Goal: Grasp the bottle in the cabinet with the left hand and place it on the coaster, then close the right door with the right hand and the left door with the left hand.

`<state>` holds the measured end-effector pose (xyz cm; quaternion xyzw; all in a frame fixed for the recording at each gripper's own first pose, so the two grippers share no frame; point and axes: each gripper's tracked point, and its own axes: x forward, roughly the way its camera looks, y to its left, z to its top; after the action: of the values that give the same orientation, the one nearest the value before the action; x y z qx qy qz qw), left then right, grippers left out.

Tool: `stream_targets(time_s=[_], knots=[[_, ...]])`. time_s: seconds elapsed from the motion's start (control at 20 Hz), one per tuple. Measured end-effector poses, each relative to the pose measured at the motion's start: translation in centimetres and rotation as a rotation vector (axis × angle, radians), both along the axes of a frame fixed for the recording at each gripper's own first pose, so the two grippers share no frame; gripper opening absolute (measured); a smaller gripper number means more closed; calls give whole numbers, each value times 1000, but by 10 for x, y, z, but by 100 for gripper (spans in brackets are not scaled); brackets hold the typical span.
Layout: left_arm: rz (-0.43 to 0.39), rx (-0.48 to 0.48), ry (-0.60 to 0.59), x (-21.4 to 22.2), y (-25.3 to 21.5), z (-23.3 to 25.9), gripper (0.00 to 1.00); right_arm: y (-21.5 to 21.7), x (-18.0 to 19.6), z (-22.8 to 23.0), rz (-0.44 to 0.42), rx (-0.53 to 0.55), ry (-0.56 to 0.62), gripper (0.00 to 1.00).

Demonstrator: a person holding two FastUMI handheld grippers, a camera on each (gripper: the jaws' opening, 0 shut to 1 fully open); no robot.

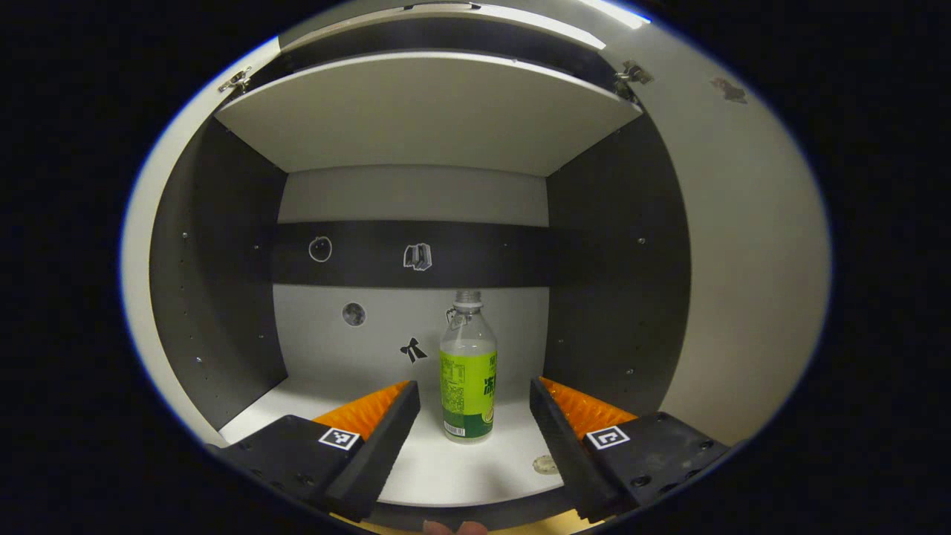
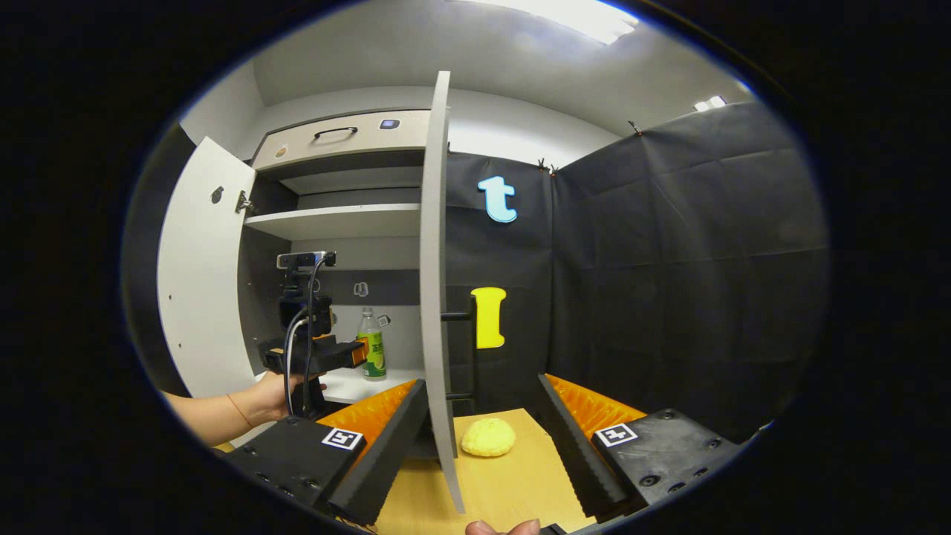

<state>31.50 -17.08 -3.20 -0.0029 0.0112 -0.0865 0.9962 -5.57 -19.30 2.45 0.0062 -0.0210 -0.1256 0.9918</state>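
Left gripper (image 1: pixel 474 405) level, jaws spread wide, right gripper (image 2: pixel 483 405) level, jaws spread wide

On my left gripper (image 1: pixel 475 405) I see black finger bodies with screw holes, each carrying a square black-and-white marker. My right gripper (image 2: pixel 483 405) matches it. Seen from the right gripper view, the left unit carries a camera (image 2: pixel 301 260) with cables, and the bare forearm (image 2: pixel 215 416) shows no sleeve.

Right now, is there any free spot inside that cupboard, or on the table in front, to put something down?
Inside, the cabinet floor is bare left of the bottle, up to the dark side wall. Right of the bottle is a narrower strip. On the wooden table, there is room around the yellow lump. It is tight by the open right door.
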Motion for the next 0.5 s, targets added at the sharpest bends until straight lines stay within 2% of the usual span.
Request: stream_targets(time_s=[0.25, 0.3, 0.35, 0.5], knots=[[27, 41, 2, 54, -9, -16, 95, -25, 6, 1, -43, -21, 1, 97], [25, 41, 2, 63, -11, -18, 94, -28, 8, 0, -47, -23, 5, 100], [33, 44, 4, 72, -11, -18, 94, -31, 8, -1, -51, -27, 11, 97], [47, 42, 9, 94, -15, -20, 95, -41, 9, -4, -67, -37, 24, 97]])
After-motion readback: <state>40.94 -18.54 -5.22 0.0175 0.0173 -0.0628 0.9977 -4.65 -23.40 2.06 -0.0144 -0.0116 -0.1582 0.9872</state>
